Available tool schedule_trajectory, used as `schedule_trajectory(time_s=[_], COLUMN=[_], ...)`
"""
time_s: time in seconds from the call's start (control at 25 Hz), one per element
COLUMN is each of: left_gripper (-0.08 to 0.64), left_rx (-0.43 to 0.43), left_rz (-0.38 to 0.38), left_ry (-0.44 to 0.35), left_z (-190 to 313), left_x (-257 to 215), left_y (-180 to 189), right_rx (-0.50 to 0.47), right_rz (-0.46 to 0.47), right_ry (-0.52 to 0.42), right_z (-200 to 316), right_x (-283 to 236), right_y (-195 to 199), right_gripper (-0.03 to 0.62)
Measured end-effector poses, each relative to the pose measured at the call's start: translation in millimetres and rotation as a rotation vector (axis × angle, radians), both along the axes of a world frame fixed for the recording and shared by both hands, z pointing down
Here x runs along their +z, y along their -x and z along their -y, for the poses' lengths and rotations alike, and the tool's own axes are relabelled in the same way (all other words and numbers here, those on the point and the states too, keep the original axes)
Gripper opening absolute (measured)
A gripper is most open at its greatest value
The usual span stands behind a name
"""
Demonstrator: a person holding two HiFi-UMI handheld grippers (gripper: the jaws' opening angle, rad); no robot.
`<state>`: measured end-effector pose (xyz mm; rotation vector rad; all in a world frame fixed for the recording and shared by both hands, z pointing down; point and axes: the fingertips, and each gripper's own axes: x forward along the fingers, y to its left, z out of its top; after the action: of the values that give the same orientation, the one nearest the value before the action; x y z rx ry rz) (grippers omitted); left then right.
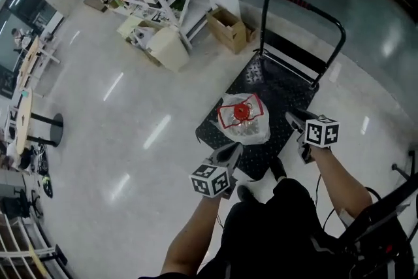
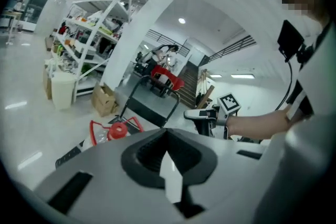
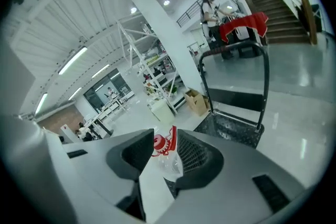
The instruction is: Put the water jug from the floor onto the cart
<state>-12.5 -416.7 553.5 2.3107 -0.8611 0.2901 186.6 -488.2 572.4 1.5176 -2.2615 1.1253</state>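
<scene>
The jug (image 1: 243,117) stands on the near end of the cart (image 1: 287,85), so the placing step looks done; neither claw touches it; the left gripper (image 1: 232,150) is clenched on nothing; the right gripper (image 1: 294,119) is released, jaws apart, the jug only seen beyond them; next probably just means backing clear; one jug, one cart, two grippers.

Clear water jug (image 1: 251,131) with red cap (image 1: 241,112) and handle (image 1: 224,117); black speckled cart (image 1: 287,85).
</scene>
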Motion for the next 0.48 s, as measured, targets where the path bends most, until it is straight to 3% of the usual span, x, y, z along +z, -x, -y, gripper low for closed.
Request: schedule_trajectory(time_s=[0.16, 0.28, 0.48], left_gripper=[0.002, 0.002, 0.002], left_rx=[0.152, 0.222, 0.343], left_rz=[-0.037, -0.09, -0.148], left_ry=[-0.124, -0.144, -0.216], left_z=[-25, -47, -94], left_x=[-33, -55, -97], left_y=[-21, -42, -83], right_rx=[0.065, 0.109, 0.164], right_rz=[-0.068, -0.109, -0.183], right_ry=[-0.116, -0.168, -0.224], right_z=[-60, -104, -177], right_x=[-51, -84, -124], right_y=[-15, -31, -75], right_gripper=[0.098, 0.029, 0.003])
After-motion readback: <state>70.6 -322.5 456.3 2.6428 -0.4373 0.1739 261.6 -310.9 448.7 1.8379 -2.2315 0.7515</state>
